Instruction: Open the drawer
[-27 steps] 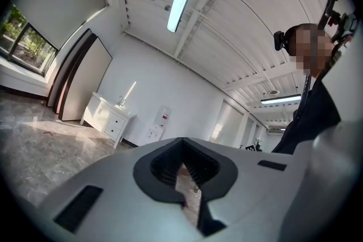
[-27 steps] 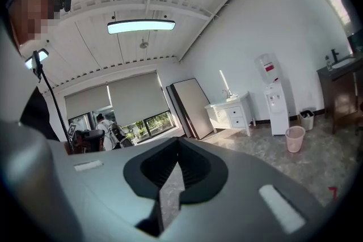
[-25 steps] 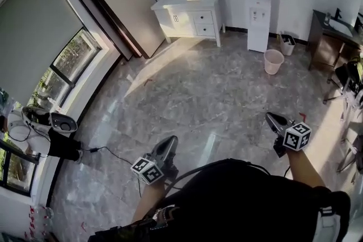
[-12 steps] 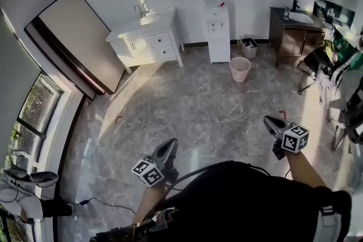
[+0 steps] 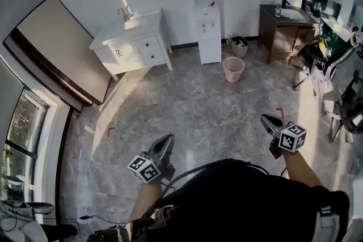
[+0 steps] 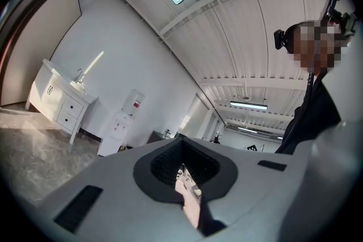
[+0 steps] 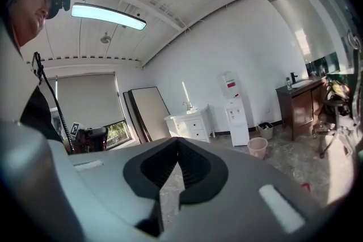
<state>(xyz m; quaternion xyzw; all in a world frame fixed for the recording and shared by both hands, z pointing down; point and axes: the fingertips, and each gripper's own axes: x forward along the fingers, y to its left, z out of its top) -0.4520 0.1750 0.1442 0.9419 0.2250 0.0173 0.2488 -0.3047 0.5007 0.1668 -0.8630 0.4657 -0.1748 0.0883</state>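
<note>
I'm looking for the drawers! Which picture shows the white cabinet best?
The head view: the white cabinet faces the camera, both drawers plain. The right gripper view shows it small and far; the left gripper view squeezes it near the edge.

Grey floor (image 5: pixel 198 107) bears cabinet (image 5: pixel 131 47), water dispenser (image 5: pixel 208 31), bin (image 5: pixel 233 69).

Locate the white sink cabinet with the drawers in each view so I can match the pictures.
Head view: white sink cabinet upper left of centre, against the far wall.
Left gripper view: white sink cabinet at the far left, around mid-height.
Right gripper view: white sink cabinet near the centre, slightly below mid-height.
Shared landmark: the water dispenser stands just right of the cabinet in all three views.
</note>
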